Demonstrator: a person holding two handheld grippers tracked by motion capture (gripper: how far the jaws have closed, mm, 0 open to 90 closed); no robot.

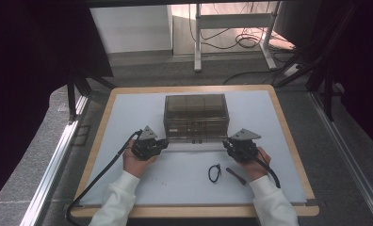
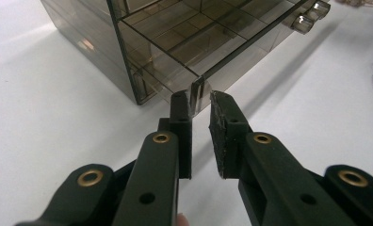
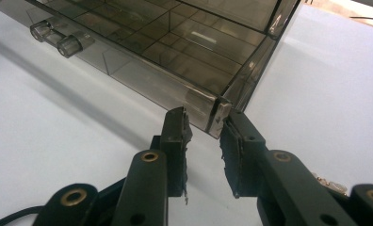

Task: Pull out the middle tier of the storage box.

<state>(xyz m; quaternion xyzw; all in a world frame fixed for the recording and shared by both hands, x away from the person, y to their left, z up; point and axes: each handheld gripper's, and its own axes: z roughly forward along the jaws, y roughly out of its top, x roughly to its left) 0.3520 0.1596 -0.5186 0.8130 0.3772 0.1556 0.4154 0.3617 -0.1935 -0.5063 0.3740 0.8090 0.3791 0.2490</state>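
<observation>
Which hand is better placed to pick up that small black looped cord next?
Right. The small black looped cord lies just beside the right claw; the left claw sits farther off, at the smoky plastic drawer box's other front corner.

Ahead of the left gripper (image 2: 200, 106), the smoky drawer box (image 2: 175, 47) runs off the top edge of the left gripper view, and whether the pads actually press on the drawer's corner edge between them cannot be told. Beyond the right gripper (image 3: 203, 125), the box is likewise cut by the top edge, and its far compartments blur behind tinted plastic. In the high view, just left of the right gripper, a black loop (image 1: 214, 173) and a short dark strip (image 1: 235, 175) are too small to identify, perhaps a cord.
</observation>
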